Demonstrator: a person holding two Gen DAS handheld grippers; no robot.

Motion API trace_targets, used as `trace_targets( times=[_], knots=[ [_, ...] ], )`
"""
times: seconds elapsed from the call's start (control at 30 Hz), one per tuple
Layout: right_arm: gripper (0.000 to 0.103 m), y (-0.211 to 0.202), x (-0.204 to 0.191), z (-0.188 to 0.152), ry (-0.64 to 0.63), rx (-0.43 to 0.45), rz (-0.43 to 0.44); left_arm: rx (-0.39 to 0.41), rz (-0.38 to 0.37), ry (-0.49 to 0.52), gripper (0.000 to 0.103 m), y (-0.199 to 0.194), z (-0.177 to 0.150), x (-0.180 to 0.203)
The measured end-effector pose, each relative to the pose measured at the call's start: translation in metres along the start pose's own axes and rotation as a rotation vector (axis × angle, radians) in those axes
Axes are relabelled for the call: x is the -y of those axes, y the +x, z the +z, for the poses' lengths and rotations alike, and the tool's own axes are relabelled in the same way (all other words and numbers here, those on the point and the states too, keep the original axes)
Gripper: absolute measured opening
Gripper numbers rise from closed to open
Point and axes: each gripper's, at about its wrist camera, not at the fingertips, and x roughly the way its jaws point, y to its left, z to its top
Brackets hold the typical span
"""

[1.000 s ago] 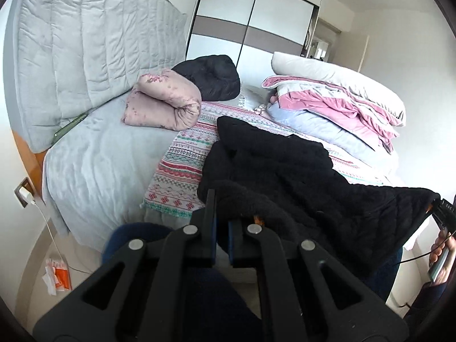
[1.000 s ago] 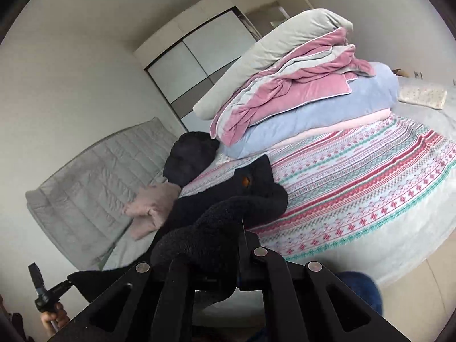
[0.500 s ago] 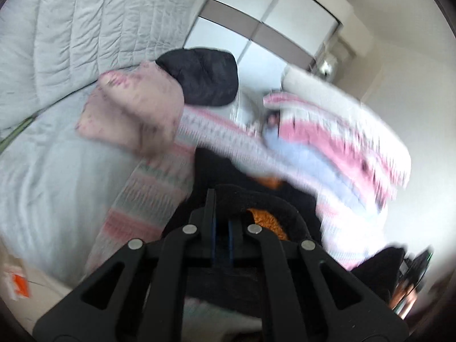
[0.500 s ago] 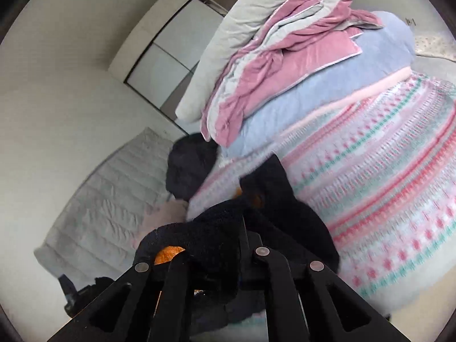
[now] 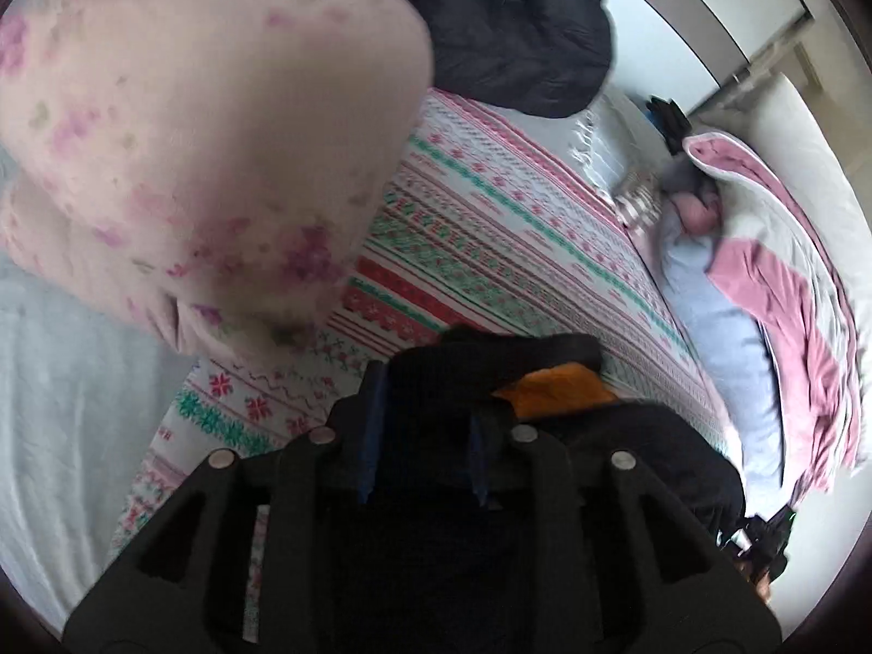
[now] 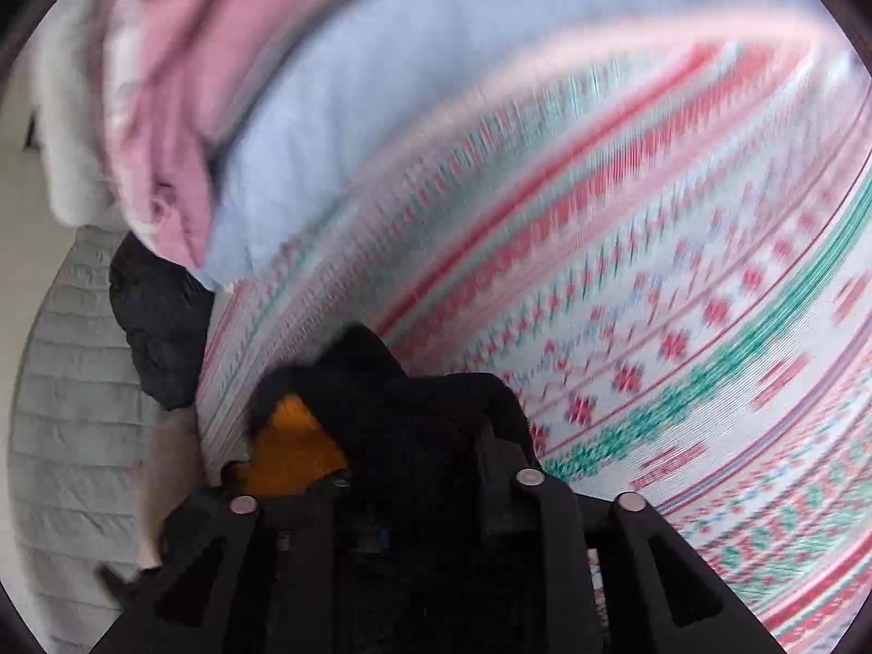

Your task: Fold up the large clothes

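A large black fleece garment with an orange lining (image 5: 556,387) fills the bottom of both views. My left gripper (image 5: 422,436) is shut on a bunched edge of the black garment (image 5: 468,359), low over the patterned bedspread (image 5: 490,229). My right gripper (image 6: 414,468) is shut on another part of the same black garment (image 6: 381,381), its orange lining (image 6: 294,447) showing at the left. The right wrist view is blurred by motion. Most of the garment is hidden under the grippers.
A rolled pink floral blanket (image 5: 191,125) lies close at the left. A dark bundle (image 5: 501,27) sits behind it. Stacked pink, blue and white bedding (image 5: 763,272) lines the right side; it also fills the top of the right wrist view (image 6: 272,82).
Both grippers have swung forward and down over the bed, carrying the black garment. The pink blanket and the bedspread now loom much closer, and the orange lining has come into view.
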Motion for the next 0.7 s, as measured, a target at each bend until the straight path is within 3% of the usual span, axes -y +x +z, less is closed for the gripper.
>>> trace_targets(
  times=[0.07, 0.1, 0.13, 0.2, 0.27, 0.5, 0.57, 0.6, 0.67, 0.7],
  knots=[
    [0.05, -0.021, 0.006, 0.008, 0.035, 0.039, 0.171, 0.026, -0.037, -0.016, 0.038, -0.009, 0.003, -0.007],
    [0.069, -0.038, 0.009, 0.01, 0.047, 0.085, 0.266, 0.04, -0.086, -0.031, 0.044, -0.017, 0.004, -0.011],
    [0.083, -0.053, 0.01, 0.01, 0.049, 0.136, 0.296, 0.049, -0.112, -0.034, 0.046, -0.023, 0.003, -0.012],
    [0.084, -0.084, 0.01, 0.007, -0.002, 0.288, 0.236, 0.047, -0.122, -0.026, 0.05, -0.028, 0.005, -0.011],
    [0.084, -0.091, 0.003, 0.001, -0.107, 0.358, 0.158, 0.05, -0.14, -0.027, 0.05, -0.036, 0.001, -0.013],
    [0.084, -0.035, -0.042, -0.023, -0.521, 0.285, -0.043, 0.028, -0.234, -0.102, 0.054, -0.033, 0.011, -0.026],
    [0.083, -0.014, -0.051, -0.03, -0.598, 0.273, -0.114, -0.012, -0.281, -0.173, 0.056, -0.017, 0.015, -0.036],
    [0.077, -0.002, -0.054, -0.032, -0.622, 0.268, -0.152, -0.032, -0.281, -0.194, 0.057, -0.011, 0.016, -0.038],
    [0.049, 0.011, -0.056, -0.033, -0.629, 0.238, -0.208, -0.106, -0.236, -0.273, 0.057, 0.002, 0.014, -0.048],
    [0.027, 0.015, -0.057, -0.032, -0.626, 0.232, -0.216, -0.123, -0.225, -0.284, 0.057, 0.003, 0.014, -0.048]
  ],
)
